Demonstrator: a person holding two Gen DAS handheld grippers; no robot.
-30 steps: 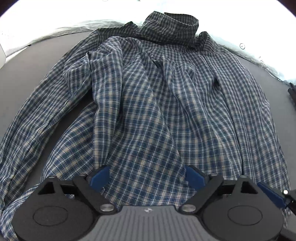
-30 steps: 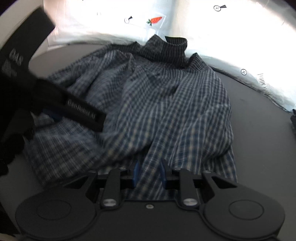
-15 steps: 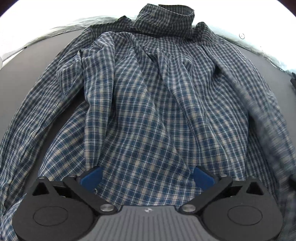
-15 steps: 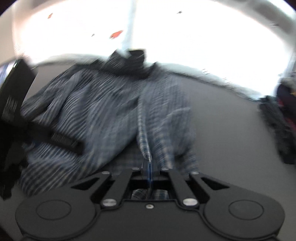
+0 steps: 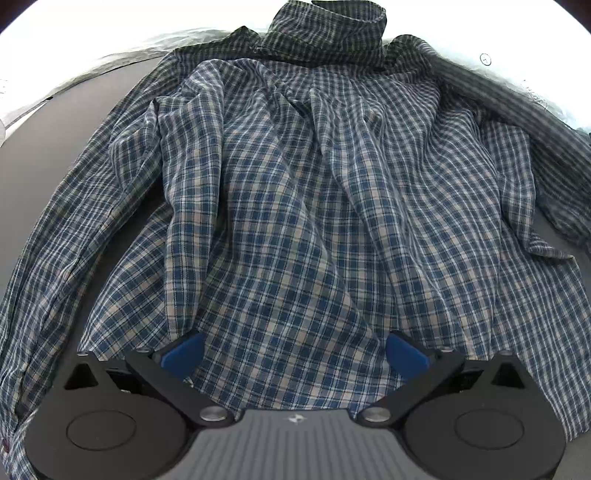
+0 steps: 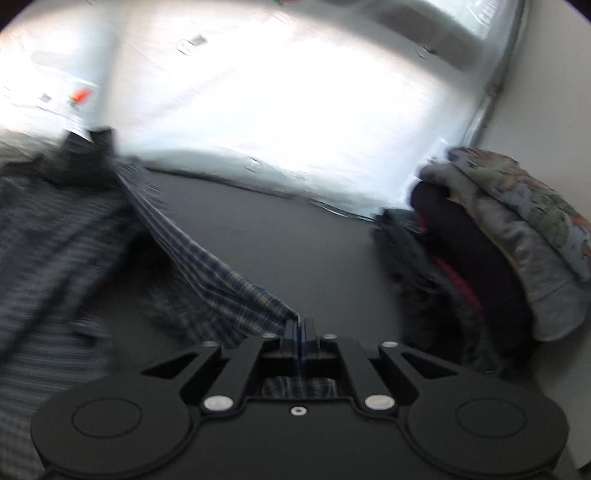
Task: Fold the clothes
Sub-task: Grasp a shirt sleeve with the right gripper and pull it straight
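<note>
The left gripper [image 5: 294, 356] has its jaws spread wide, one blue pad [image 5: 183, 355] on each side of the lower part of a plaid shirt [image 5: 295, 206], with nothing clamped between them. The cloth passes between and beneath the pads; whether they touch it cannot be told. The right gripper [image 6: 298, 341] has its jaws pressed together on an edge of the same shirt [image 6: 221, 280], and a strip of the plaid cloth runs taut from the pads up and away to the left toward the body of the garment. A bit of plaid also shows behind the pads, inside the gripper's frame.

The shirt lies spread on a dark grey surface [image 5: 55, 147], collar [image 5: 328, 29] at the far end, standing up in a fold. Its left sleeve [image 5: 62, 229] stretches down along the left side of the body. The body is wrinkled, with long creases running from the collar toward the hem. In the right wrist view the shirt is blurred.

To the right, well apart from the shirt, a pile of other clothes [image 6: 498, 251] sits against a pale wall [image 6: 554, 92], with a grey printed garment on top of dark and red ones. Bright white sheeting [image 6: 295, 103] lies beyond the far edge of the surface.
</note>
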